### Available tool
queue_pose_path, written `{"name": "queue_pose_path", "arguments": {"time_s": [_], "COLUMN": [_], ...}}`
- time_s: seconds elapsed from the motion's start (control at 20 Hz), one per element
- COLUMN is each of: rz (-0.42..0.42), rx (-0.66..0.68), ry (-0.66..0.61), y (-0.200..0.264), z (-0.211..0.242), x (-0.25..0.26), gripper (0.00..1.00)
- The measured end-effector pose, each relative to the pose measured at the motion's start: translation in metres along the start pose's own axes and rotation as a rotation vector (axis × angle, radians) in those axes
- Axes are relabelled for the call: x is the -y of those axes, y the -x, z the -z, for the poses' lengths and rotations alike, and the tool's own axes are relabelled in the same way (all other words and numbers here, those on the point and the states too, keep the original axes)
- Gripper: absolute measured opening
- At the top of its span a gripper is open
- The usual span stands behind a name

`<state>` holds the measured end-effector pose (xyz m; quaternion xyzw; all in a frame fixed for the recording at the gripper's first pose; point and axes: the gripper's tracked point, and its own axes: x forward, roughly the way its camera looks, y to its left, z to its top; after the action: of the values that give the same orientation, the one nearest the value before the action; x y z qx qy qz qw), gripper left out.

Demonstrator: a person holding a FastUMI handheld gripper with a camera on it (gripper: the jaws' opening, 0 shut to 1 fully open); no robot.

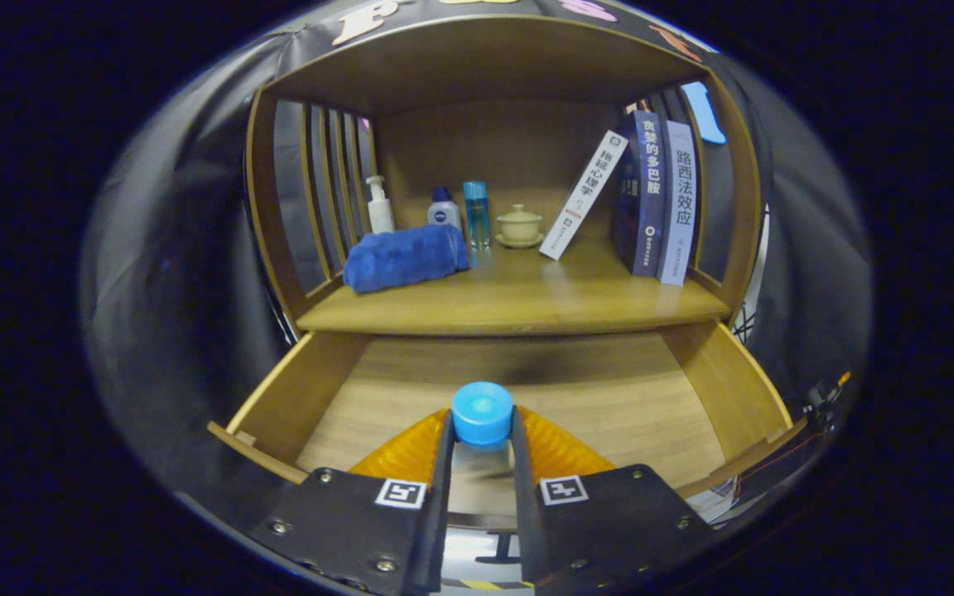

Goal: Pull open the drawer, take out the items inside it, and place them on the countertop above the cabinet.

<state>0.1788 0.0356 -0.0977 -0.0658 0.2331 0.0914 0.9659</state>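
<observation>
The wooden drawer (pixel 295 389) is pulled out below the countertop (pixel 518 302) of the cabinet. My gripper (pixel 482 430) hangs over the drawer's front part and is shut on a bottle with a round blue cap (pixel 482 412); both fingers press on it just under the cap. The bottle's body is mostly hidden between the fingers. The drawer's wooden floor (pixel 634 397) shows bare around the bottle.
On the countertop lie a rolled blue towel (pixel 405 257), a white pump bottle (pixel 378 205), a small white-and-blue bottle (pixel 444 211), a tall blue bottle (pixel 477 213), a lidded cup on a saucer (pixel 519 226), and three books (pixel 651 199) at the right. A shelf roof (pixel 485 58) spans above.
</observation>
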Motion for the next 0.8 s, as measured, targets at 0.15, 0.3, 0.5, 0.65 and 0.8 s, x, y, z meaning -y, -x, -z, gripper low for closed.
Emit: {"name": "queue_pose_path", "arguments": {"time_s": [0.15, 0.3, 0.5, 0.65, 0.8], "rz": [0.039, 0.06, 0.084, 0.103, 0.12], "rx": [-0.03, -0.069, -0.083, -0.099, -0.117], "ry": [-0.003, 0.005, -0.015, -0.014, -0.023], "y": [-0.016, -0.036, -0.055, -0.068, -0.074], "z": [0.004, 0.007, 0.001, 0.004, 0.012], "x": [0.006, 0.008, 0.007, 0.008, 0.009], "gripper": [0.36, 0.36, 0.36, 0.36, 0.36]}}
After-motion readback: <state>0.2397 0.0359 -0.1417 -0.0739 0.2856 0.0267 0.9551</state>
